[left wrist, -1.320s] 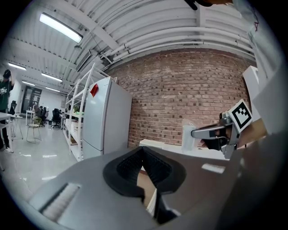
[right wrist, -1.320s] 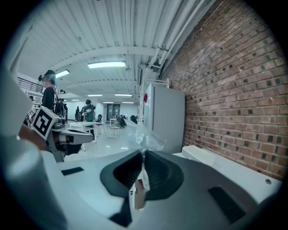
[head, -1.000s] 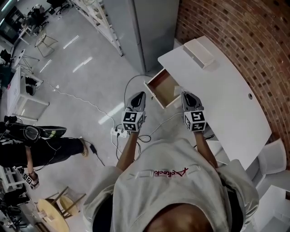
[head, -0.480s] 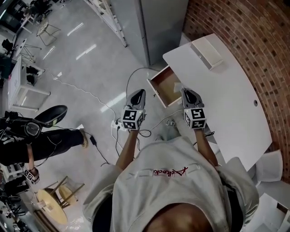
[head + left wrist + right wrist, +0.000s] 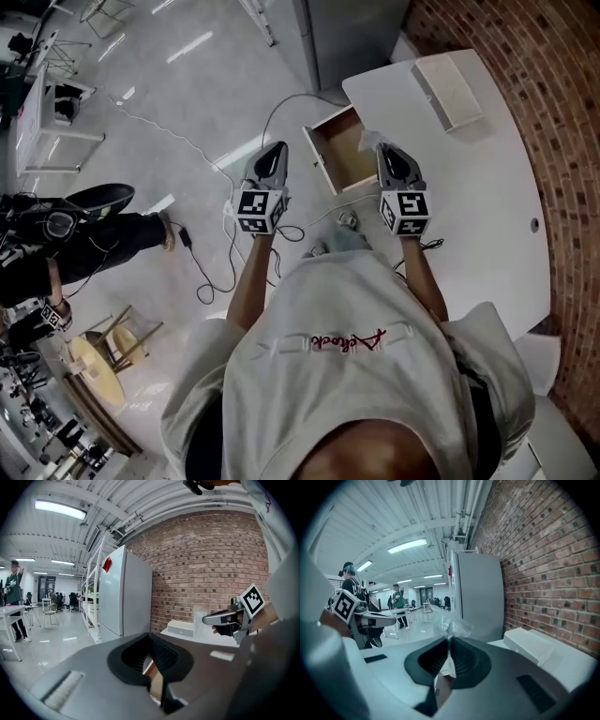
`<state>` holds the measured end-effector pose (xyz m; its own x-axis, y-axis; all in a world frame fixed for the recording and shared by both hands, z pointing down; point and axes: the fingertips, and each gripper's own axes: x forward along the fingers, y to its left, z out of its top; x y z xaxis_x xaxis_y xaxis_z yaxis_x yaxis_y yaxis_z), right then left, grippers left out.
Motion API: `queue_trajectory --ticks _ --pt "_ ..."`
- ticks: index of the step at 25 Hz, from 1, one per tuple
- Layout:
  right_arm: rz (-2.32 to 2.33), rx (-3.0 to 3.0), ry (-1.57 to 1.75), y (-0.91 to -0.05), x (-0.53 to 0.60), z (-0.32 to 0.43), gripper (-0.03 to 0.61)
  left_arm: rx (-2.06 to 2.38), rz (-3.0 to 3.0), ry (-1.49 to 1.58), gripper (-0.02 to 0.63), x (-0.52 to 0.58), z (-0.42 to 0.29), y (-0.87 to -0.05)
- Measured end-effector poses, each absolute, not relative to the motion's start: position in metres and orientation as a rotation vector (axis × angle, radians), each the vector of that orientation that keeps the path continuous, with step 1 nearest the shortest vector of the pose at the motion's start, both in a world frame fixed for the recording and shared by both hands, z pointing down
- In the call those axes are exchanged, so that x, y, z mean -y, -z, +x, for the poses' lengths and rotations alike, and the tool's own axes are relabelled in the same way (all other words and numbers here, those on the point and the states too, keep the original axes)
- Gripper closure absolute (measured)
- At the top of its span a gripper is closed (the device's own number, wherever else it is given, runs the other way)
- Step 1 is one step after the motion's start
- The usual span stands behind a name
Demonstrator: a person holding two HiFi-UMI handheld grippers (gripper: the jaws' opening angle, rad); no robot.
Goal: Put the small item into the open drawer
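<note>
Grey glossy floor (image 5: pixel 187 112) fills the head view's left. White curved table (image 5: pixel 469 206) at 2 o'clock, brick wall (image 5: pixel 553 103) beyond it. Open drawer (image 5: pixel 345 159) sticks out of the table's 9 o'clock edge, wooden inside. White box (image 5: pixel 452 89) sits on the table at 1 o'clock from the drawer. Tall grey cabinet (image 5: pixel 352 37) at 12.

Right gripper (image 5: pixel 383 150) is clenched on the small clear bag (image 5: pixel 452 624), with crumpled plastic poking past the tips. The bag is at the drawer's 3 o'clock rim; height over it can't be told. Left gripper (image 5: pixel 277 148) is at the drawer's 9 o'clock, over the floor, jaws pressed together on nothing. Both point toward 12. Seated person (image 5: pixel 84 244) at 9 o'clock, stool (image 5: pixel 94 370) at 8.
</note>
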<state>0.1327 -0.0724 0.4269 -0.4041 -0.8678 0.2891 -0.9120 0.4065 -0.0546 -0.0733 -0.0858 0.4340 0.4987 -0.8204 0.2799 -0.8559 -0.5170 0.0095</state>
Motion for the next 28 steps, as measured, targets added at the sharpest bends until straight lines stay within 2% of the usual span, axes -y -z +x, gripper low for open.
queue_trajectory --ticks 5,19,28 --pt "1.508 2.494 -0.320 -0.439 0.097 0.145 0.561 1.523 2.544 -0.404 0.604 0.096 -0.064 -0.436" --pt "1.376 2.540 -0.379 -0.475 0.105 0.123 0.561 1.530 2.434 -0.463 0.604 0.097 -0.071 -0.473" --pt "1.429 2.465 -0.414 -0.491 0.118 0.093 0.561 1.419 2.437 -0.494 0.604 0.124 -0.100 -0.501"
